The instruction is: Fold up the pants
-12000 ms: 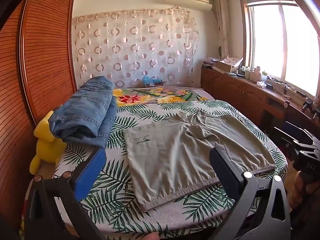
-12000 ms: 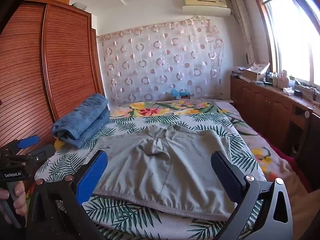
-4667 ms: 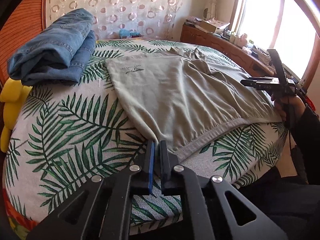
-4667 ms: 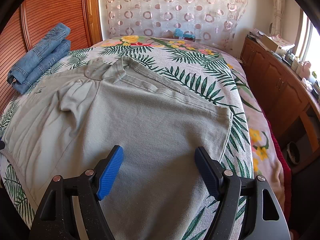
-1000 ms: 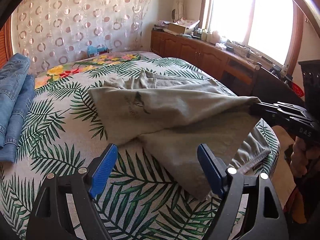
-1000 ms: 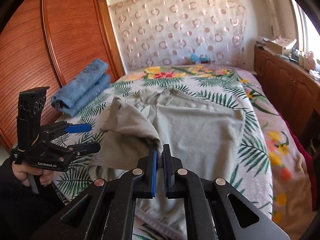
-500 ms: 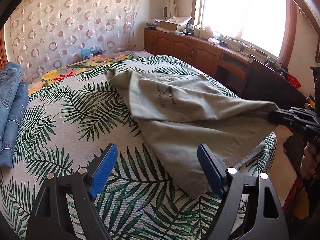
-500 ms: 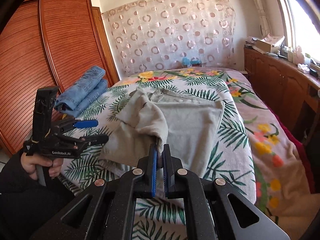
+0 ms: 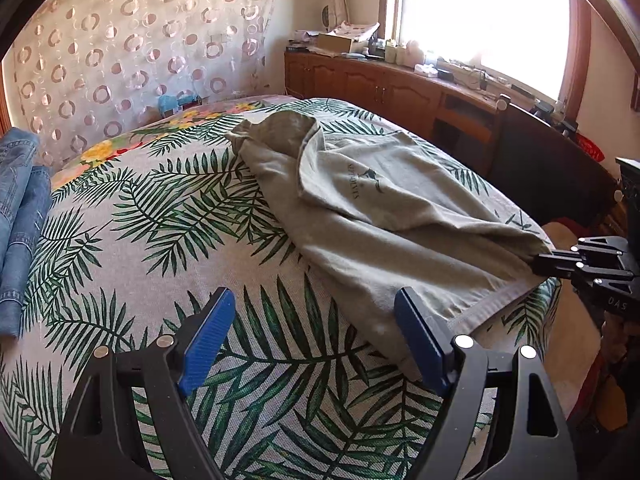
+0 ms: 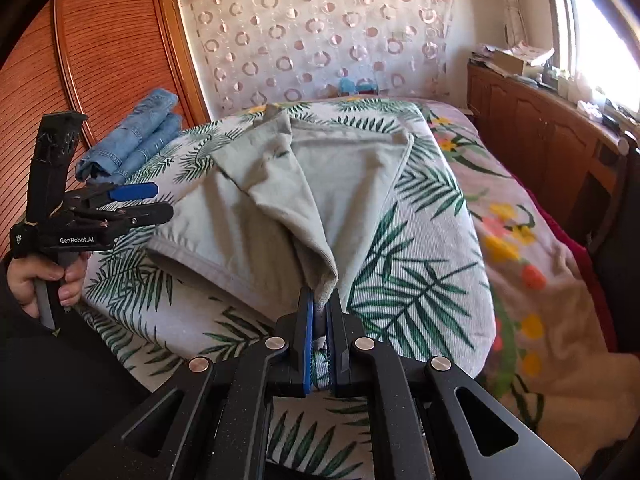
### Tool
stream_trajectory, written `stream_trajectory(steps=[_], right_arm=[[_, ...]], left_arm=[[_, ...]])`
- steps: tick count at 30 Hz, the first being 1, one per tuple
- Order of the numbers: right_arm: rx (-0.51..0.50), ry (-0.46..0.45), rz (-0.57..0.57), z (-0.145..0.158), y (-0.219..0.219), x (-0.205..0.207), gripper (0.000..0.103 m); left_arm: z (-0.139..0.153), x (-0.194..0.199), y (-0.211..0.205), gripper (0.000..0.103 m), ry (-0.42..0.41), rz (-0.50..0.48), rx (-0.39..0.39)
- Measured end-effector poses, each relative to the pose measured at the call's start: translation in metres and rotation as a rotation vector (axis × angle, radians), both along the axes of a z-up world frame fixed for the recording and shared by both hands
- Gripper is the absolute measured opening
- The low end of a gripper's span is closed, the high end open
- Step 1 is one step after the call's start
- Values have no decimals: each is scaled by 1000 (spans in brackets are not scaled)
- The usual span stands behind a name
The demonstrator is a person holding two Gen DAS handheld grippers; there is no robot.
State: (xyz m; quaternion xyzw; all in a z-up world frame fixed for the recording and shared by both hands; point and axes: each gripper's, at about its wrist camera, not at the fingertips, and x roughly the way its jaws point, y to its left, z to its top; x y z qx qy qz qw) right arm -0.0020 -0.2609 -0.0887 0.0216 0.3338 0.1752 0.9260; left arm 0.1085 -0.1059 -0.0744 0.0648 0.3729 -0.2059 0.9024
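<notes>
Drawn across since half a second ago, the grey pants (image 10: pixel 276 216) at frame centre on the bed (image 10: pixel 432 240) are pinched at a corner by the right gripper (image 10: pixel 320 312), the left gripper (image 9: pixel 312 336) spread and empty; edges should be aligned before release.

Folded jeans (image 10: pixel 132 136) lie on the leaf-print bedspread (image 9: pixel 168 240).

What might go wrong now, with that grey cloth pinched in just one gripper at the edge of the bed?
The right gripper pinches only a small corner of the grey pants, so the cloth may slip out. The left gripper is open and holds nothing, so the lower layer could drag and bunch instead of folding flat. The hem already lies near the edge of the bed and might slide off.
</notes>
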Motion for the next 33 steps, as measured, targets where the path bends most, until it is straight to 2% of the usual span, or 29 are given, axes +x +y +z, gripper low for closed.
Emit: stream_trajectory(steps=[7,14,18,23,28,33], right_arm=[[-12,-1,-1,9,3,-1,5],[-25,-44,-40,15,-9,-2,26],[-42,-86,-60,23,-8,0,28],[-19,-106,-30,29,4,16,35],[7,-87,9,26,21,44,36],[6,-72,46,27,36,69,36]], left_arm=[[-10,3,-2,83,33,1,14],[-16,6,-3,83,70,20,23],[-17,7,-3,83,69,26,24],[-16,7,-1,83,70,29,13],[-12,5,8,83,45,61,-33],[-4,-2,15,83,-24,98,-55]])
